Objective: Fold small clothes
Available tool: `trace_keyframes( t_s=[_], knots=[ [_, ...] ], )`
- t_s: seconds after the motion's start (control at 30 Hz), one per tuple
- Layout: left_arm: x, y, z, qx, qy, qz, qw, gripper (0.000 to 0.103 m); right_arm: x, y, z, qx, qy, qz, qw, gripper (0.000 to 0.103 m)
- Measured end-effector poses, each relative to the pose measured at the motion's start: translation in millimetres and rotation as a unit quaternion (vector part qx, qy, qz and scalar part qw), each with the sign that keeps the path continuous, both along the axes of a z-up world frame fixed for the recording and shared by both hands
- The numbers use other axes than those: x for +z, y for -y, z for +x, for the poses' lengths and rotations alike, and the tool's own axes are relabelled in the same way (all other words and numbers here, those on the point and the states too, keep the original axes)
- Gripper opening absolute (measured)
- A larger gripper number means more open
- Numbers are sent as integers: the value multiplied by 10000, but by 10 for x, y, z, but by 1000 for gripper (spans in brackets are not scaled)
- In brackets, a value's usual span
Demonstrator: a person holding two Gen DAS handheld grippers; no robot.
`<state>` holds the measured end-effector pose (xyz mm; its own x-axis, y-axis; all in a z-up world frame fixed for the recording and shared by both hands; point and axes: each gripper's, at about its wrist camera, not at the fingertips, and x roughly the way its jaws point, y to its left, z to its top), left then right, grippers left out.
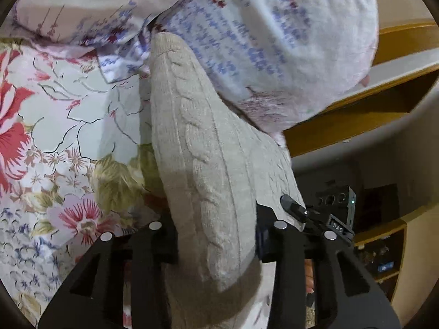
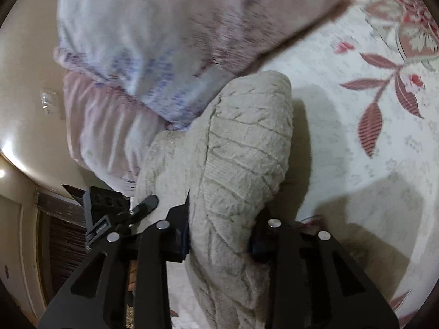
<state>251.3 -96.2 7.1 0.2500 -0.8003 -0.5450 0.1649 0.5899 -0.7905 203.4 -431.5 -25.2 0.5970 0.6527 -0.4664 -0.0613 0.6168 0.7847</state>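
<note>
A beige cable-knit garment (image 1: 203, 142) hangs lifted above the floral bedsheet (image 1: 55, 115). My left gripper (image 1: 216, 244) is shut on one part of the knit, which bulges between its black fingers. My right gripper (image 2: 219, 238) is shut on another part of the same knit garment (image 2: 244, 142). The other gripper shows beside each one: the right gripper (image 1: 323, 219) in the left wrist view, the left gripper (image 2: 115, 213) in the right wrist view. The garment's lower part is hidden behind the fingers.
A large pillow (image 1: 274, 41) with blue and red print lies just beyond the garment, also in the right wrist view (image 2: 164, 41). A wooden bed frame (image 1: 370, 104) and shelves (image 1: 384, 249) stand to the right. A cream wall (image 2: 24, 104) is at left.
</note>
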Motion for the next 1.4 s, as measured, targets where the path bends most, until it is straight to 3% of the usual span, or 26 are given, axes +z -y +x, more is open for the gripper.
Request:
trace_keyframes(
  t_s=[0.23,0.47,0.6,0.67,0.8,0.87,1.1,1.13,1.17,1.3,1.4],
  knots=[
    [241,-425,-162,-68,172,-34,9998,38,297,-420,-262,212,463,38,9987,29],
    [462,-1027,-234,141,398,460,9980,39,346,-1044,-260,468,702,-310,9959,27],
    [304,-1429,-170,396,101,780,9961,41,194,-1362,-181,261,628,-600,9959,21],
    [88,-1527,-88,502,-205,838,9950,45,16,-1470,-83,142,290,-846,9959,22],
    [-59,-1632,-61,574,-258,561,9964,53,-38,-1444,-30,147,114,-763,9969,30],
    [-19,-1624,-64,559,-143,681,9960,55,27,-1386,-70,44,139,-856,9962,35],
    [113,-1701,-215,584,236,1080,9922,57,165,-1188,-81,-228,382,-946,9945,35],
    [122,-1716,-222,595,249,1097,9919,57,177,-1233,-44,-198,409,-1093,9930,27],
    [124,-1740,-227,608,252,1110,9916,57,205,-1295,-23,-219,494,-1238,9908,10],
    [126,-1740,-223,683,377,1339,9879,58,414,-1474,-126,-490,1280,-2111,9678,8],
    [116,-1665,-178,716,490,1546,9842,60,284,-1491,-24,-705,841,-2554,9606,8]
  ],
)
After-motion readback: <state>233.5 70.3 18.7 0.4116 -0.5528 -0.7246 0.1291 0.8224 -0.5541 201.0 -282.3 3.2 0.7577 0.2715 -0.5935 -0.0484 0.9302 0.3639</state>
